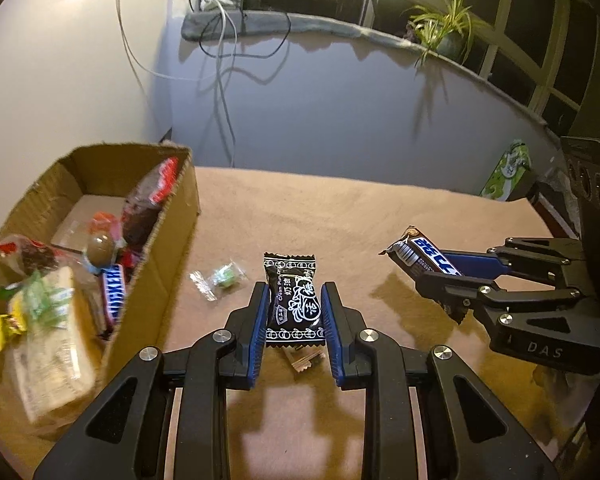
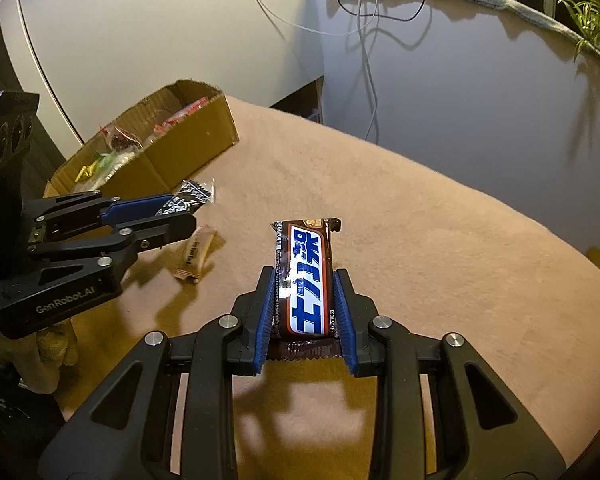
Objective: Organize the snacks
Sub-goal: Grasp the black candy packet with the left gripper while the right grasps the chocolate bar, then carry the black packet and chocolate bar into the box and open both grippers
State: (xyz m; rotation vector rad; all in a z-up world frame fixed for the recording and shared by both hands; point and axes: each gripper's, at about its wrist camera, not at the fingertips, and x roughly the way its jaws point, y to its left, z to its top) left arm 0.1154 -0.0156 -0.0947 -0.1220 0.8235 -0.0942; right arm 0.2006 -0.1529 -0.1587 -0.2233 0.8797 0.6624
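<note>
Left gripper (image 1: 294,300): angled downward over the tan cloth-covered table (image 1: 340,208), both blue pads clamped on the long sides of a black plum candy packet (image 1: 292,300). The packet sits lengthwise between the fingers, its crimped far end projecting past the fingertips. From the right wrist view this gripper comes in from the left, held clear above the cloth, with the packet's far end sticking out beyond its tips.

Right gripper (image 2: 305,292): likewise pitched downward, pads pressed against both long edges of a brown chocolate bar (image 2: 305,280) with blue lettering on a white band. The bar lies along the line of the fingers, and its far end extends beyond them. In the left wrist view this gripper enters from the right, raised off the table, casting a shadow on the cloth below.

Cardboard box (image 1: 156,264): stands at the left of the table, open-topped, holding assorted wrapped snacks. It is to the left of the left gripper and well apart from the right one.

Loose items on the cloth: a small clear-wrapped green candy (image 1: 222,278) lies between the box and the left gripper; a small tan sachet (image 2: 194,256) lies on the cloth beneath the left gripper.

No hand or sleeve is visible in either view.
</note>
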